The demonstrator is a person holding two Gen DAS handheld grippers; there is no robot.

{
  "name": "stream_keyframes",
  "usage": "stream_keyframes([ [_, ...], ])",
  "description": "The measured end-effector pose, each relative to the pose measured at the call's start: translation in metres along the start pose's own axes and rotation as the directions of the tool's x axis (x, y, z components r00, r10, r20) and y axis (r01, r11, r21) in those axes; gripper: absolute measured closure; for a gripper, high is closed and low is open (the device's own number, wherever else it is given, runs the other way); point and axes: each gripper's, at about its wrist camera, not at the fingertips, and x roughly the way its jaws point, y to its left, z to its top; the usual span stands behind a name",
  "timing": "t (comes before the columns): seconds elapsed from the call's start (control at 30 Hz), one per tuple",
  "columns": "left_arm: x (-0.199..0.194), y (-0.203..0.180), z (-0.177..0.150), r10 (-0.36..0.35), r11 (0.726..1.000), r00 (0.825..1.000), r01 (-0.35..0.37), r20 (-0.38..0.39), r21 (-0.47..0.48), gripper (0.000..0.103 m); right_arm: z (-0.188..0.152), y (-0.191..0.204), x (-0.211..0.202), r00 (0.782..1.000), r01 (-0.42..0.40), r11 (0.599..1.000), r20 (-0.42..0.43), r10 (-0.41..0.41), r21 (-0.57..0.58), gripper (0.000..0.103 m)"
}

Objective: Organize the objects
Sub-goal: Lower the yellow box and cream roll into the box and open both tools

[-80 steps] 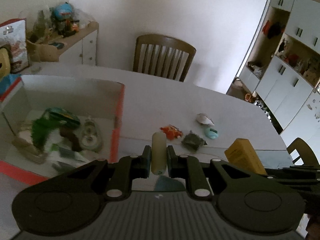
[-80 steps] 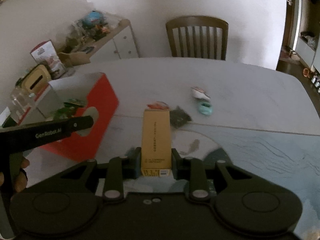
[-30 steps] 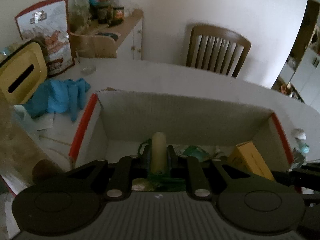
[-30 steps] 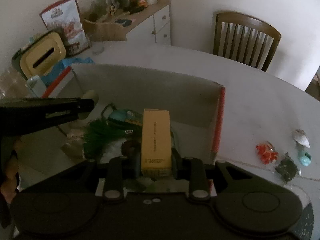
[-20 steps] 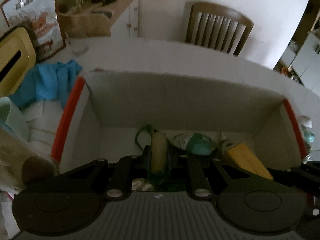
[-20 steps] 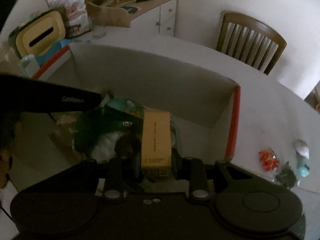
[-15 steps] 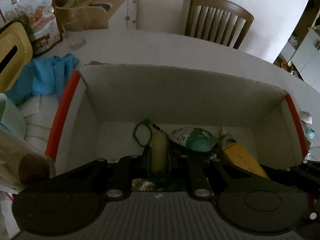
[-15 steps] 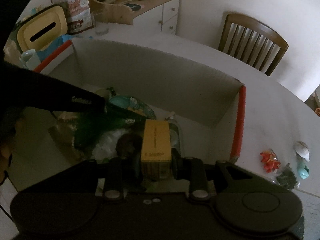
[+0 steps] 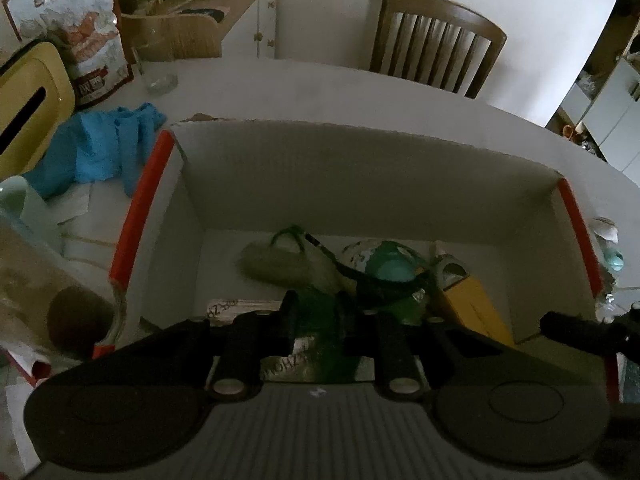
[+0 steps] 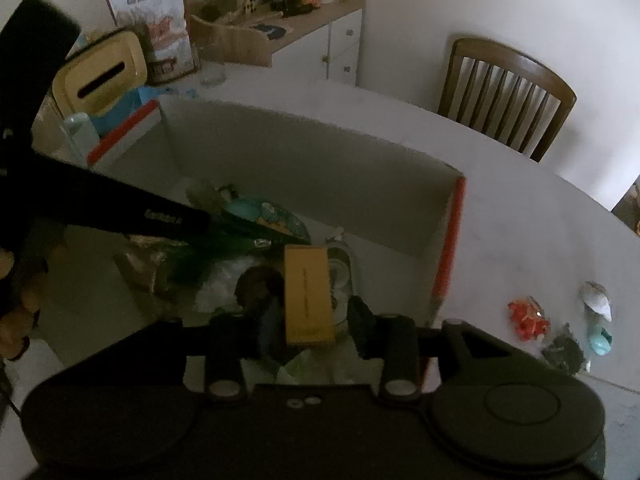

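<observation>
Your left wrist view looks steeply down, close over the open cardboard box (image 9: 372,168), filling mid-frame. Your right wrist view faces the same box (image 10: 320,160) from its right side; both share the chair (image 9: 436,56) at upper right.

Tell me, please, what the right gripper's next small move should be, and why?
Probably lift the right gripper straight up out of the cardboard box. Its jaws have just been opening, and the yellow carton between them shows a gap at each pad, over the pile inside, so it looks released. Small items wait on the table.
</observation>
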Motion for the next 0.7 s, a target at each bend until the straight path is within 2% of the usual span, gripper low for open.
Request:
stream_keyframes([
  [0.43,-0.052,-0.005,-0.026,-0.023,0.999,0.995,0.02,0.101,0.028,0.083,-0.015,-0.016,-0.055,0.989,-0.087,0.995,0.121,0.081,0.042,0.045],
  [0.7,-0.088,-0.019,-0.043,-0.054,0.997,0.985,0.046,0.164,0.055,0.083,-0.025,-0.021,-0.085,0.975,-0.131,0.99,0.184,0.122,0.042,0.041],
])
